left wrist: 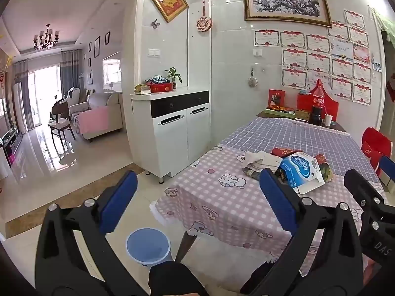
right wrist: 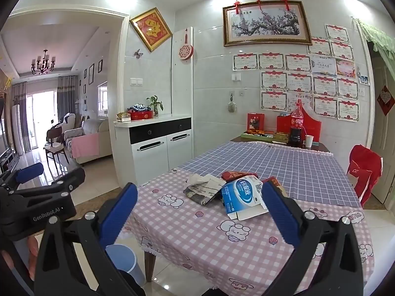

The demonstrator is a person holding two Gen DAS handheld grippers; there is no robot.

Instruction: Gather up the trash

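Cardboard, light and easily crushed, is judged to make up the blue-and-white box (right wrist: 243, 192) lying amid crumpled paper (right wrist: 202, 185) on the table (right wrist: 197, 234), best pinched across its flat sides, while the left claw (left wrist: 197, 202) and right claw (right wrist: 200, 207) are held wide open and empty.

Left wrist view: looking forward and slightly down from off the desk (left wrist: 222, 192) near corner, blue bin (left wrist: 148, 246) just below. Right wrist view: same heading, a little further right, over the desk edge. Shared: trash pile with blue-and-white box (right wrist: 240, 193), white cabinet (right wrist: 158, 148), certificate wall, living-room doorway.
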